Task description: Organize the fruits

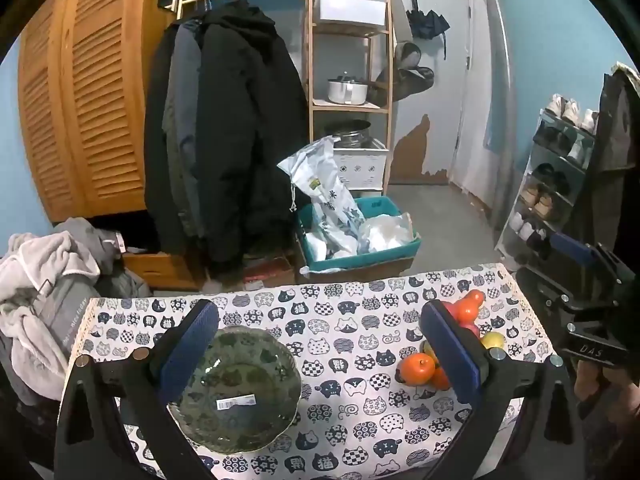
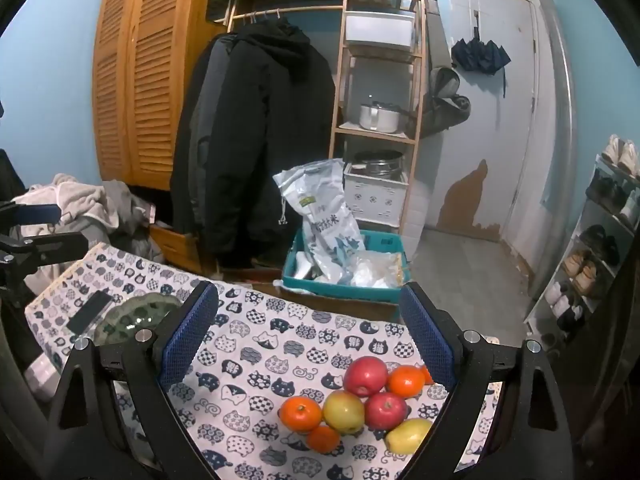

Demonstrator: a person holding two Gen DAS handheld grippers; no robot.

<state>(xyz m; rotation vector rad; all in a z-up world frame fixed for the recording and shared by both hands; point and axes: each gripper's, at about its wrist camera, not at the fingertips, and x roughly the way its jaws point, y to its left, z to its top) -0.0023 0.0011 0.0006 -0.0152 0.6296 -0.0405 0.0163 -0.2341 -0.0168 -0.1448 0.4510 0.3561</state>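
Both tools empty, jaws spread wide. Left gripper [image 1: 318, 356] hangs over the glass bowl [image 1: 236, 392], likely lined up to steady it as the drop target. Right gripper [image 2: 308, 344] hovers above the fruit pile [image 2: 360, 404], well right of the bowl on the cat-print cloth [image 2: 256, 340], staged for a first pick

Dim indoor light, sharp focus, fisheye-warped edges

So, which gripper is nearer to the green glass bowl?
Left. The left gripper hovers open right above the green glass bowl. The right gripper is over the fruit pile, the bowl off to its left.
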